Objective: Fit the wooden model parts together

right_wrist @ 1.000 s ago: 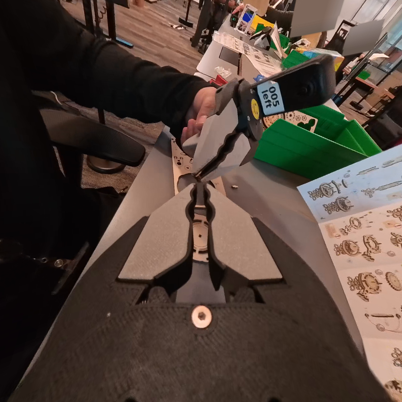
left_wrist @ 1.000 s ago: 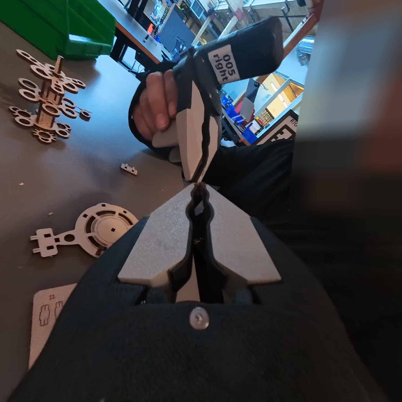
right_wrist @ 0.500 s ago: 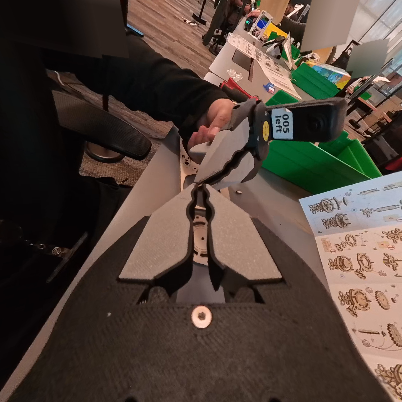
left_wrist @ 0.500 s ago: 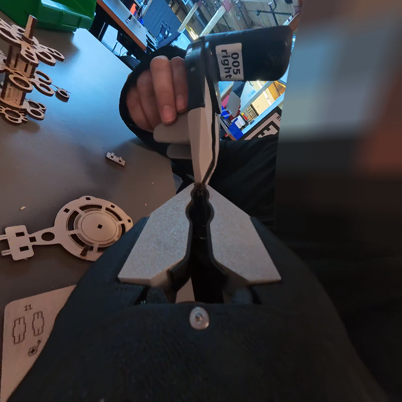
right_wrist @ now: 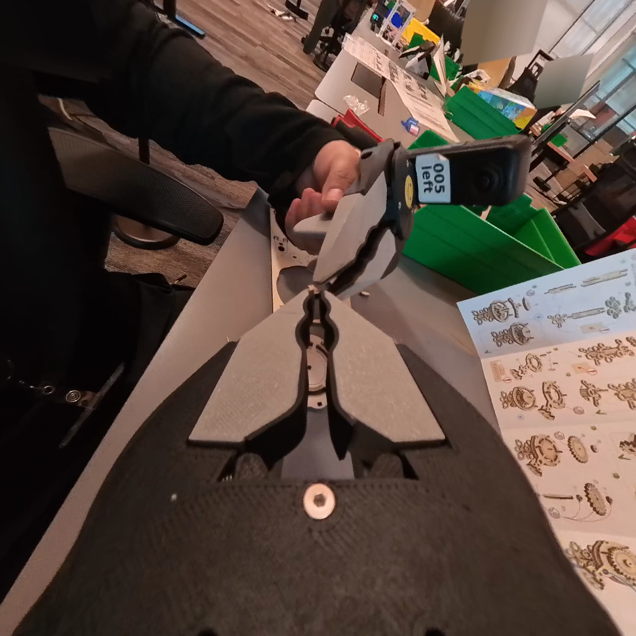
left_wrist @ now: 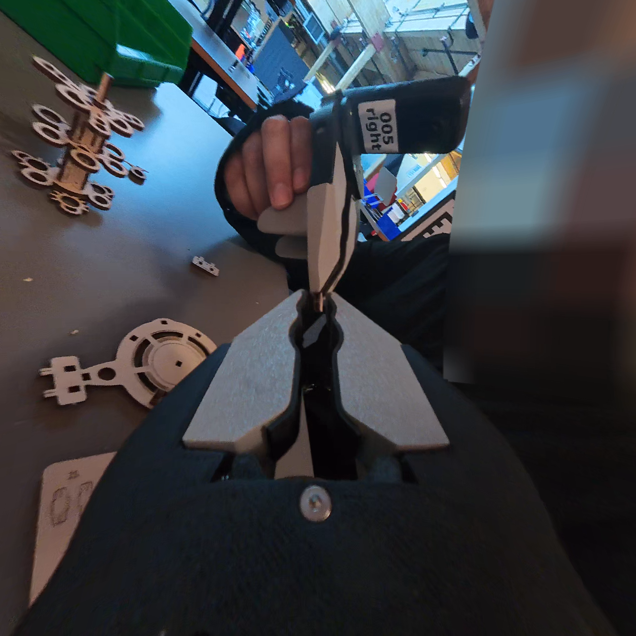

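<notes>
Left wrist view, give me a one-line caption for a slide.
Two handheld grippers meet tip to tip over a tiny wooden piece, with a round slotted part and a tiered wooden assembly on the grey table.

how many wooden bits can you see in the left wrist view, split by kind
assembled ring tower: 1
round disc part with a tab: 1
small loose connector: 1
punched-out sheet: 1
tiny piece held up off the table: 1
total: 5
</notes>
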A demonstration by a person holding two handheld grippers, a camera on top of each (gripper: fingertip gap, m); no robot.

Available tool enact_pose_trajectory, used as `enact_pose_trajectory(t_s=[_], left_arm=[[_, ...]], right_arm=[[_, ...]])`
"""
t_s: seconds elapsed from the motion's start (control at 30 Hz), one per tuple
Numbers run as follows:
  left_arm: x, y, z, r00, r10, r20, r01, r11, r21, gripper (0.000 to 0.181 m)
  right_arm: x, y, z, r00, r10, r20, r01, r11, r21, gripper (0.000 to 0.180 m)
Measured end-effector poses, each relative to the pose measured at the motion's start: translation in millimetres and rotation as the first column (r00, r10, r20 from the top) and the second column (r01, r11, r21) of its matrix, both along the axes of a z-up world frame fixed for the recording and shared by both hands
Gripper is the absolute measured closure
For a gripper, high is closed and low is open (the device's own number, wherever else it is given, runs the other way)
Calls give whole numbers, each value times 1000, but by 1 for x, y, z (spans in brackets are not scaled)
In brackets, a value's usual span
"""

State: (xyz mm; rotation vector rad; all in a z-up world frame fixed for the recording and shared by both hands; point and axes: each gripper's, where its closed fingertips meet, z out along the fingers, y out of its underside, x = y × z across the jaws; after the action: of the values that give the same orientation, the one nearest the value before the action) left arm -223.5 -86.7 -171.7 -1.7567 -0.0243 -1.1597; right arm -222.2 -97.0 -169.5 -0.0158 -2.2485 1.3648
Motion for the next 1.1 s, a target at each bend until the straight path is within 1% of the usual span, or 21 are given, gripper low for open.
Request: enact_pose_trajectory(t_s=[0.07, 0.1, 0.17, 0.23, 0.3, 0.37, 0.47, 0.57, 0.73, 0.87, 1.0, 1.1], left_arm=[[-9, -1, 0, 998, 48, -33, -48, 999, -5, 163], [-12, -2, 0, 996, 66, -61, -67, 998, -1, 160], [-21, -1, -4, 976, 142, -163, -142, 990, 10, 161], [-23, -1, -8, 939, 193, -284, -193, 981, 30, 160], [-24, 2, -16, 881, 234, -411, -244, 969, 29, 162], [-25, 6, -26, 805, 258, -534, -294, 956, 19, 162], [-27, 14, -30, 701, 279, -656, -334, 941, 43, 163], [-27, 17, -26, 641, 289, -711, -342, 937, 73, 170], [-26, 19, -23, 592, 296, -749, -351, 932, 91, 180], [-26, 19, -21, 577, 300, -760, -344, 933, 108, 180], [-24, 19, -16, 514, 326, -794, -304, 934, 186, 180], [-23, 18, -12, 491, 350, -798, -272, 932, 241, 180]], right_arm=[[-5, 2, -2, 1000, -28, 4, 28, 1000, 8, 180], [-8, 4, -3, 999, -48, 11, 47, 999, 15, 180], [-16, 9, -6, 995, -93, 34, 93, 995, 23, 180], [-22, 14, -9, 989, -133, 65, 132, 991, 27, 180], [-27, 17, -11, 983, -160, 87, 159, 987, 25, 180], [-30, 19, -11, 979, -178, 95, 177, 984, 23, 180], [-32, 21, -12, 976, -193, 104, 192, 981, 25, 180], [-33, 22, -13, 974, -199, 105, 197, 980, 29, 180], [-32, 21, -13, 976, -194, 101, 192, 981, 35, 180], [-32, 21, -11, 977, -192, 94, 191, 981, 25, 180], [-28, 20, -5, 982, -164, 93, 165, 986, -11, 180], [-24, 19, 0, 985, -130, 117, 135, 990, -39, 180]])
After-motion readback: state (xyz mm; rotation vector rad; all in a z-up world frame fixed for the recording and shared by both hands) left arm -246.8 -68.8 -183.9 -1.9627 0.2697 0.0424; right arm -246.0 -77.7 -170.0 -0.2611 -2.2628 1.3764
